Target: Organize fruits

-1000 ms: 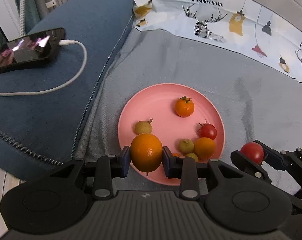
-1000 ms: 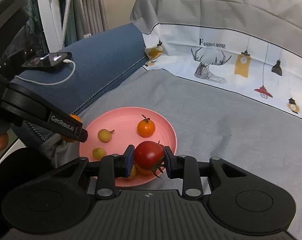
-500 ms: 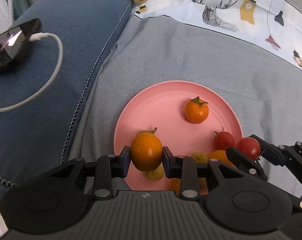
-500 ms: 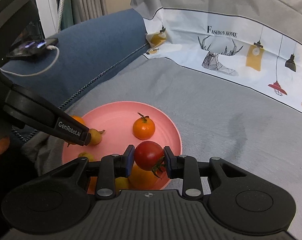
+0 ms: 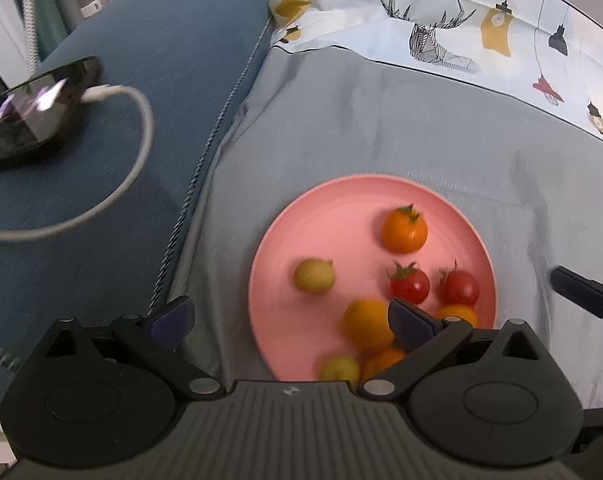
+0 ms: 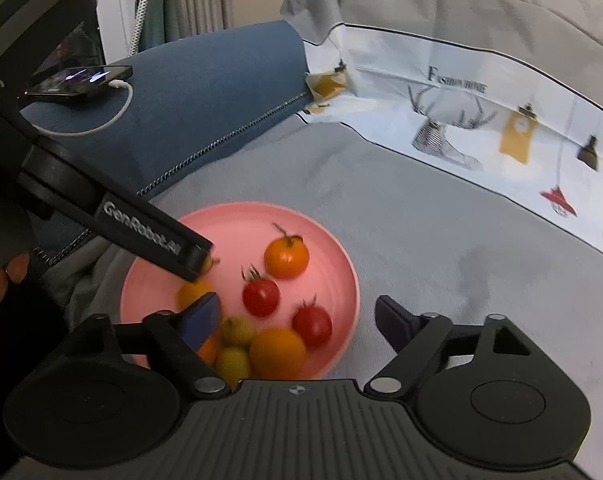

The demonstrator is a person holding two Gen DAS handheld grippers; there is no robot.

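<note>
Both grippers hung over the pink plate [image 5: 269, 240] with their jaws opening and nothing between the pads. The left gripper [image 5: 289, 320] stood spread very wide, one finger over the grey cloth [image 5: 381, 128] beside the plate, the other over the fruit, close to an orange [image 5: 367, 324] lying loose under it. The right gripper [image 6: 297, 316] was spread too, its left finger above the pile and its right finger off the rim over the cloth; a red tomato [image 6: 312, 325] lay on the plate between them, apparently free (blur made contact hard to judge).

I judged the step to be letting fruit go onto the plate. Done well, it wanted both hands lifted straight up and clear, fingers kept wide so no pad nudged a round fruit toward the rim.

Outward, the plate also held a second tomato [image 6: 261, 295], a stemmed tangerine [image 6: 286, 257] and small yellow-green fruits [image 6: 237, 330]. A phone [image 5: 37, 112] on its white cable [image 5: 137, 160] sat well apart on the blue cushion [image 5: 161, 40].
</note>
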